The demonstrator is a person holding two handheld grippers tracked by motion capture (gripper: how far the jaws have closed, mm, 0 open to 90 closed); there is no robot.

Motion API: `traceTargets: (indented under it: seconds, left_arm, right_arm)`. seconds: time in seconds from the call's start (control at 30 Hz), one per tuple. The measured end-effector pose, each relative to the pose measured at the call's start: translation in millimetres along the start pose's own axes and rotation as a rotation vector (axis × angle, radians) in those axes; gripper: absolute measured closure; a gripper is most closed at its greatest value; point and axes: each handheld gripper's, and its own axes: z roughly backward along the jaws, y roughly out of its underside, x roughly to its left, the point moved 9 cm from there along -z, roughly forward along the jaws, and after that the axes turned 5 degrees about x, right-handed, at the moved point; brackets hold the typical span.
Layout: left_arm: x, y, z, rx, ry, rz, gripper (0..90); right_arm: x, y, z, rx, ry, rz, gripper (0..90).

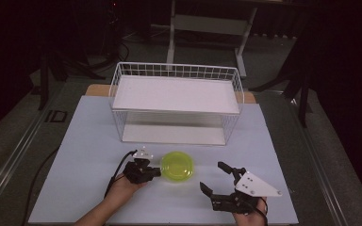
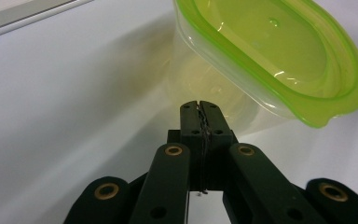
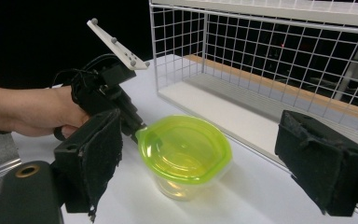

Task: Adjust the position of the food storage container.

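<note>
On the white table (image 1: 89, 141), at about eight o'clock from its middle in the high view, the person's left hand (image 1: 122, 188) holds the left gripper (image 1: 156, 172), which points toward three o'clock. In the left gripper view its jaws are pressed together with no gap between their tips (nothing is caught between them there). The right gripper view shows those tips at the tab on the rim of the container's lid; whether they pinch that tab or only touch it cannot be told.

Just beyond, near the table's middle toward six o'clock, sits the clear plastic container (image 1: 176, 167) with its translucent yellow-green lid (image 3: 184, 148) on top. In the left gripper view the container (image 2: 214, 86) looks tilted, its lid (image 2: 279, 51) slanting down toward four o'clock, though that camera turns with the hand.

At twelve o'clock from the container stands the white wire shelf rack (image 1: 176, 70), with one white board up top and another at the bottom; the container stays in front of it, apart.

At about four o'clock from the container, the right gripper (image 1: 216, 178) rests in the person's right hand (image 1: 247, 219). Its jaws are spread wide, holding nothing, and in the right gripper view the container lies between and beyond them.
</note>
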Motion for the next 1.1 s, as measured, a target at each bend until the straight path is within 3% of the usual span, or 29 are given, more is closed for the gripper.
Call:
traceTargets:
  seconds: [0.37,0.57,0.7,0.87,1.1]
  left_arm:
    - [-7.3,-8.7,-12.9,0.017,0.007,-0.018,90.0]
    - [-4.9,-8.9,-8.6,0.001,0.009,-0.014,90.0]
    - [-3.1,-6.2,-0.8,-0.011,0.003,-0.033,89.9]
    - [-0.1,-0.8,16.9,-0.032,0.0,-0.026,89.7]
    - [-9.8,5.0,47.1,-0.093,0.043,-0.048,84.2]
  right_arm:
    - [-2.5,1.2,-0.5,0.003,0.0,-0.008,14.8]
    - [-4.2,2.2,-1.1,0.007,0.004,-0.018,14.8]
    - [-5.0,2.2,-1.3,0.005,0.007,-0.018,14.8]
    - [-4.7,3.1,-2.3,0.011,0.008,-0.016,14.8]
    - [-3.8,4.7,-6.0,0.022,0.007,-0.011,14.8]
